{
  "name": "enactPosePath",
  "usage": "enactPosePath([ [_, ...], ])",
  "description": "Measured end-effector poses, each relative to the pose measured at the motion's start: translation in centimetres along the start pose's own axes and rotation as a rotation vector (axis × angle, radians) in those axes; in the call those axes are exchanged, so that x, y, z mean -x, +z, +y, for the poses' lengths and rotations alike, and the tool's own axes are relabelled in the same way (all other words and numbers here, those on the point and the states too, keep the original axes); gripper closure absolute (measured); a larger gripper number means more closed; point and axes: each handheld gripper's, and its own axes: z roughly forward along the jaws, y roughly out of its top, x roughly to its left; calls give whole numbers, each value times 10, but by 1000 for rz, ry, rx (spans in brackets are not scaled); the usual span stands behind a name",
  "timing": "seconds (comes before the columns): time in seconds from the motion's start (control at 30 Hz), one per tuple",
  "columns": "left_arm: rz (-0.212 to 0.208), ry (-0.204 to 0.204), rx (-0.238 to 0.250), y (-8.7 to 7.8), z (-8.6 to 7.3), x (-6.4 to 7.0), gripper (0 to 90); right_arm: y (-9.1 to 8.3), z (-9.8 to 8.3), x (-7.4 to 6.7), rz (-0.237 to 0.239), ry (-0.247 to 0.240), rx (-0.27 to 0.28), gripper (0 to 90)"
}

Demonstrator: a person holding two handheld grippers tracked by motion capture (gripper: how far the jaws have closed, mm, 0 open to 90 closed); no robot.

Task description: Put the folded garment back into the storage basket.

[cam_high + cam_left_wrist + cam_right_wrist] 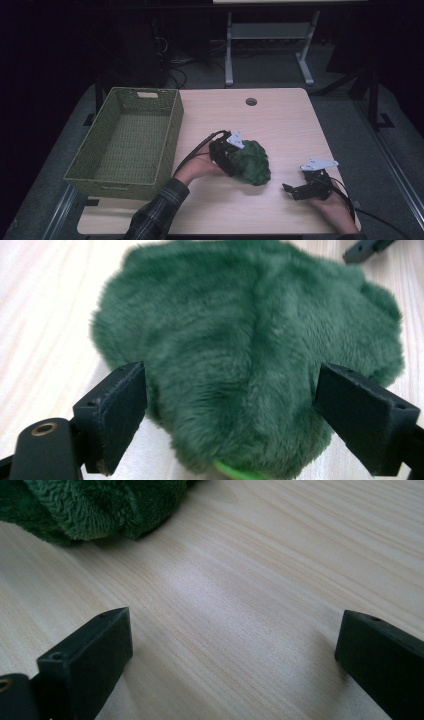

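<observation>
A dark green plush toy [252, 162] lies on the light wooden table [280, 120], right of centre. My left gripper [231, 159] is pushed up against its left side. In the left gripper view the furry green toy [250, 350] bulges between the two black jaws, which stand wide apart on either side of it, and my left gripper [230, 425] is open. My right gripper [294, 190] rests low over the table to the toy's right. Its jaws are spread over bare wood, so the right gripper [232, 662] is open and empty, with the toy's edge [95, 507] ahead of it.
A green woven basket [127, 142] with nothing in it stands on the table's left side. A round cable hole [251, 101] sits near the far edge. A desk frame [270, 40] stands on the floor beyond the table.
</observation>
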Motion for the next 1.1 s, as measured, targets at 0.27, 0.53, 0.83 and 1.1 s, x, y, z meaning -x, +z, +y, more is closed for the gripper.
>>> enactPosePath([
  [0.27,2,26,-23,14,-2,0,128,0,0,0,0,1,0,16],
  [0.53,-21,36,-67,27,-5,-1,126,0,0,0,0,1,0,16],
  [0.83,-48,18,-96,32,-7,-3,126,0,0,0,0,1,0,16],
  [1.1,-59,13,-123,30,-3,-1,214,0,0,0,0,1,-1,16],
])
